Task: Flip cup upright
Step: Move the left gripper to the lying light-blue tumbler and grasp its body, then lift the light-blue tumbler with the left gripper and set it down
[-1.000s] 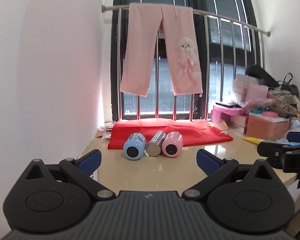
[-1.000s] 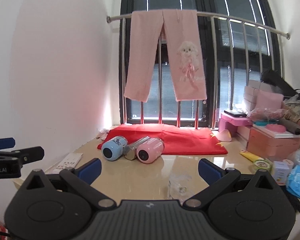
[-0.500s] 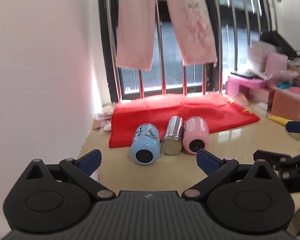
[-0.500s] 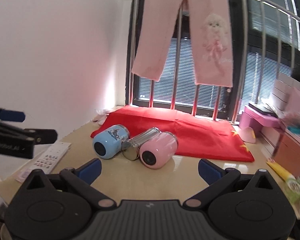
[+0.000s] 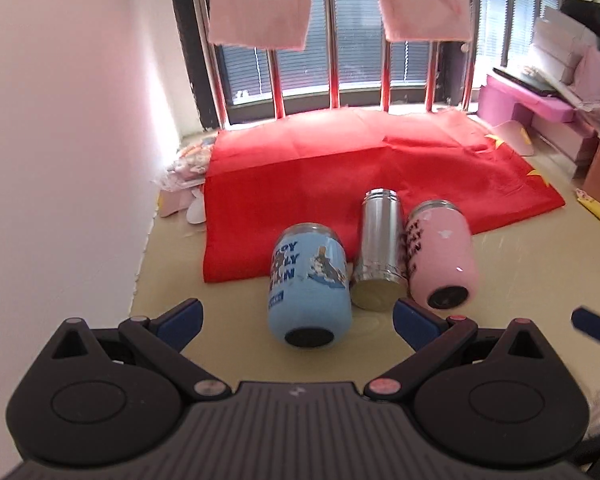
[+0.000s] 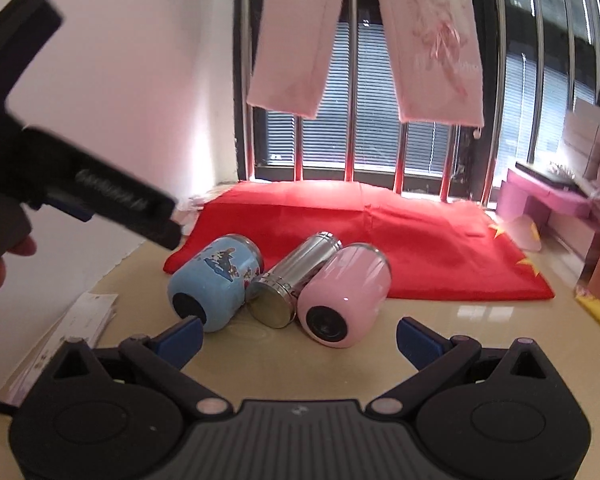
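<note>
Three cups lie on their sides on the beige table, bases toward me: a blue cartoon cup, a steel cup and a pink cup. My left gripper is open and empty, its fingers either side of the blue cup's base. In the right wrist view the blue cup, steel cup and pink cup lie just beyond my right gripper, which is open and empty. The left gripper's body shows at the left there.
A red cloth lies behind the cups under a barred window with pink trousers hanging on it. Pink boxes and clutter stand at the right. A white wall runs along the left. Papers lie at the table's left edge.
Both grippers have moved forward and down toward the cups, which now look much larger and closer. The left gripper now straddles the blue cup's base. The cups have not moved.
</note>
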Demonstrator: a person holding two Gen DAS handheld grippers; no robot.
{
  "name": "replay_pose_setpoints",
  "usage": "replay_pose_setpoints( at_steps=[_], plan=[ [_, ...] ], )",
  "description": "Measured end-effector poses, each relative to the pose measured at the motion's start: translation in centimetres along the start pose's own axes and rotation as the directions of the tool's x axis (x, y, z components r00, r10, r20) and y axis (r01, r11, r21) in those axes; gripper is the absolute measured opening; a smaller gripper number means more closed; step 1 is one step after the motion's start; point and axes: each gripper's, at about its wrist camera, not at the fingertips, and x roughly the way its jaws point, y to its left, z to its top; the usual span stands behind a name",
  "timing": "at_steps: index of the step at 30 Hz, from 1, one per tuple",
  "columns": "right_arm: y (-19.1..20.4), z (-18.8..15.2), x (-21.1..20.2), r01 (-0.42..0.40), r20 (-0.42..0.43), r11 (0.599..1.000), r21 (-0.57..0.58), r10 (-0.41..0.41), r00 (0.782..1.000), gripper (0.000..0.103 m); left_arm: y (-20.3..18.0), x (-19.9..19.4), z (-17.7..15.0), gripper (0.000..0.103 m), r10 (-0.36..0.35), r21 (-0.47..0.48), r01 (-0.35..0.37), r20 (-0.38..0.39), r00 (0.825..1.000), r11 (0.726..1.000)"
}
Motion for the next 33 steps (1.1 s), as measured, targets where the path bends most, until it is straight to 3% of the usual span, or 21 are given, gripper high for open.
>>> replay_pose_setpoints(
  at_steps=[7,15,17,18,19,23,33],
  plan=[
    [-0.4,-0.1,3.9,0.041,0.034,0.994,0.104,-0.045,0.998,0.103,-0.7,5.2,1.4,0.103,0.004,0.071,0.003,-0.101,0.995,0.998],
    [-0.9,-1.3,7.3,0.078,0.055,0.986,0.145,-0.087,0.995,0.103,-0.3,13.2,2.3,0.103,-0.014,0.057,0.027,-0.214,0.977,0.998],
    [-1.2,-1.6,7.8,0.078,0.044,0.985,0.155,-0.086,0.995,0.103,0.1,15.3,2.4,0.099,-0.042,0.041,0.054,-0.24,0.97,0.998],
    [-1.3,-1.7,8.1,0.074,0.039,0.984,0.159,-0.081,0.996,0.103,0.4,15.9,2.3,0.086,-0.083,0.035,0.095,-0.247,0.965,0.995],
    [-1.4,-1.8,8.2,0.073,0.037,0.984,0.162,-0.08,0.996,0.103,0.8,16.3,2.1,0.086,-0.111,0.032,0.123,-0.249,0.962,0.992],
    [-1.5,-2.0,8.3,0.061,0.034,0.983,0.172,-0.068,0.997,0.103,0.2,14.9,0.5,0.086,-0.024,0.218,0.07,-0.206,0.978,0.973],
    [-0.4,-2.1,5.4,0.038,0.045,0.99,0.133,-0.045,0.998,0.103,0.2,7.6,-4.1,0.086,-0.036,0.215,0.072,-0.167,0.985,0.974]
  ],
)
